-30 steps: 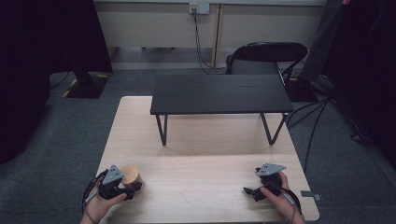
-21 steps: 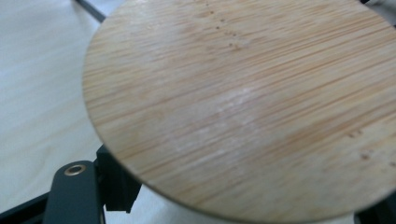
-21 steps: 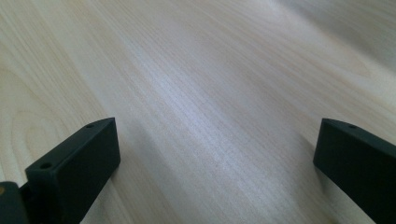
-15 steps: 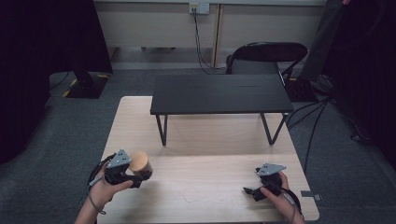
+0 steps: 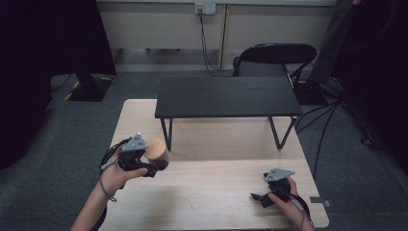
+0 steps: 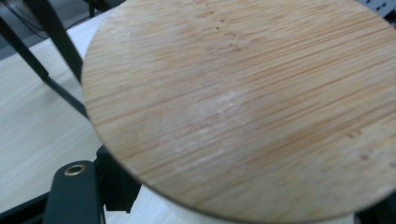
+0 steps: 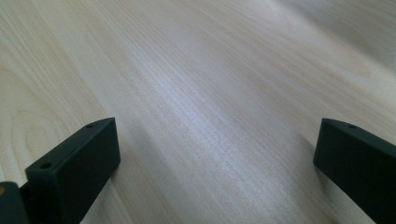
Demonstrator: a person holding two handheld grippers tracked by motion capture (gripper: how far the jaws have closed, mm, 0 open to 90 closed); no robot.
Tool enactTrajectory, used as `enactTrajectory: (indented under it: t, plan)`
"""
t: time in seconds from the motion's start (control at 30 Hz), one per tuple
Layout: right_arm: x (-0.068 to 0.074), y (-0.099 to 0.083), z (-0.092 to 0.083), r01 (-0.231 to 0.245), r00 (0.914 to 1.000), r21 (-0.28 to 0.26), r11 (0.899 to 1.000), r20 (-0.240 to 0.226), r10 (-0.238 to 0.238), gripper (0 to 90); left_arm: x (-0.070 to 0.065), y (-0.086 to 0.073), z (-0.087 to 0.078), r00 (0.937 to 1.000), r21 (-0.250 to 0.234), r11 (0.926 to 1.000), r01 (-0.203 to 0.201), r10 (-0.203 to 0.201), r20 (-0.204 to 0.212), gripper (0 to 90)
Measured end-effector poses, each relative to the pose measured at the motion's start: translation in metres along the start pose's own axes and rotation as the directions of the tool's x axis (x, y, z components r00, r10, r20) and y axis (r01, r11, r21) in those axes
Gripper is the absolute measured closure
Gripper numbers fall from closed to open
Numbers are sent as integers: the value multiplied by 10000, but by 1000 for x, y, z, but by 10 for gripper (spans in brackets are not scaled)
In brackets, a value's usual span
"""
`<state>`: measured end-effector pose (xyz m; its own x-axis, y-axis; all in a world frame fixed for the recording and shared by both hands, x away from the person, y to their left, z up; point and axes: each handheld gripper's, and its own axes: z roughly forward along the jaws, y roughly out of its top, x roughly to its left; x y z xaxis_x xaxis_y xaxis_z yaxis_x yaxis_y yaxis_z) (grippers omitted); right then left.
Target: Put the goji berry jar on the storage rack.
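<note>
Carrying bamboo-lidded jar (image 5: 156, 150) above light wood table (image 5: 226, 192), clenched in left gripper (image 5: 155, 166), near black riser shelf (image 5: 226, 96); right gripper (image 5: 256, 197) released, jaws wide, resting low on table; next likely: lift higher, set jar upright on shelf top.

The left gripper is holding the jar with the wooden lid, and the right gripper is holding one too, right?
Not quite. The left gripper does hold the jar with the wooden lid, but the right gripper holds nothing: the right gripper view shows its jaws open over the bare table.
</note>
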<state>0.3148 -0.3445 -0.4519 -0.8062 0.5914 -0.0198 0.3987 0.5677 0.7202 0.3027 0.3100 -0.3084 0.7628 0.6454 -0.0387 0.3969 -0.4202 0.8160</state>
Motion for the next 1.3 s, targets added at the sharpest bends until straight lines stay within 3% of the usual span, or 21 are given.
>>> enactTrajectory:
  t: [0.27,1.03,1.3]
  plan:
    - [0,0,0,-2,10000,1,10000,1,2,0,2,31,8,9998,-139,9998,-116,118,173,256]
    - [0,0,0,4,10000,-14,10000,5,-4,0,6,120,28,9977,-197,9994,-269,256,-622,255]
    - [0,0,0,24,10000,-8,10000,-26,-24,0,6,144,46,9973,-267,9996,-34,14,-728,256]
